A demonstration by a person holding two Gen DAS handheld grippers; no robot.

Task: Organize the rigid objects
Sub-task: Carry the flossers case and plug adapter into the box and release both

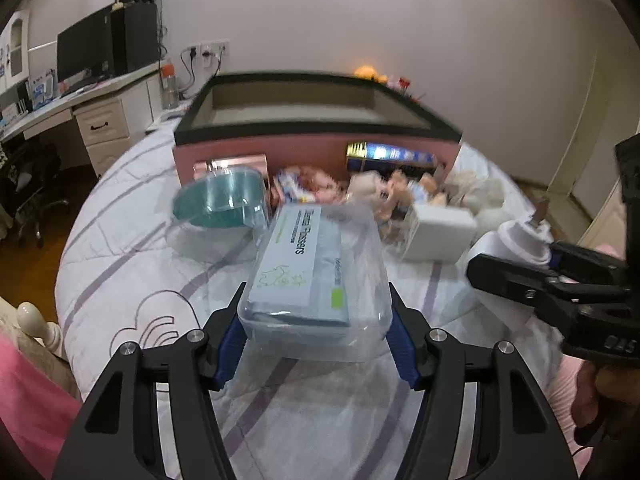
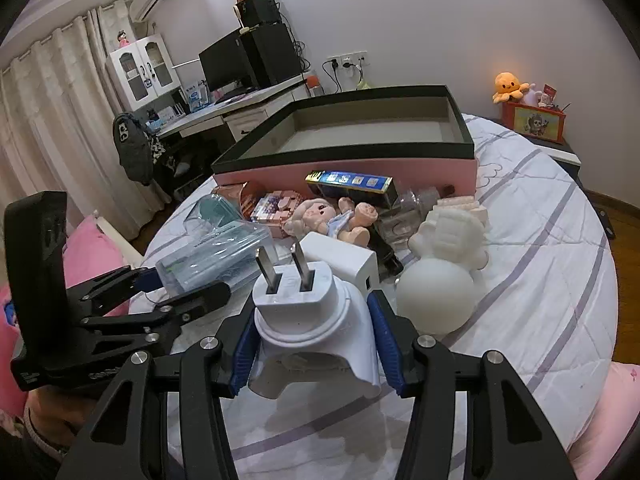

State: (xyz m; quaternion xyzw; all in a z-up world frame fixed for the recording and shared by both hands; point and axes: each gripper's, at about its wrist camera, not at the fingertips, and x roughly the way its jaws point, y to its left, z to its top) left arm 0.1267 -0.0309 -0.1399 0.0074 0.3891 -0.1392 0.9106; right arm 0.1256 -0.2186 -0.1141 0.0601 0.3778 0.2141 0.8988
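A clear plastic box of dental flossers (image 1: 304, 272) sits between the blue pads of my left gripper (image 1: 316, 320), which is shut on its near end just above the quilt. The right wrist view shows that box (image 2: 216, 252) and the left gripper (image 2: 180, 284) from the side. My right gripper (image 2: 316, 336) is shut on a white plug-in device (image 2: 308, 304), prongs pointing up and away. In the left wrist view the right gripper (image 1: 516, 268) holds this white device (image 1: 520, 236) at the right. An open pink box with a black rim (image 2: 344, 156) (image 1: 312, 130) stands behind.
In front of the pink box lie a teal cup in clear wrap (image 1: 224, 200), a doll (image 2: 320, 216), a white charger block (image 2: 344, 256), a blue carton (image 2: 352, 184) and a white figurine (image 2: 444, 264). All rest on a striped quilt (image 2: 540, 240). A desk with a monitor (image 1: 80, 60) stands left.
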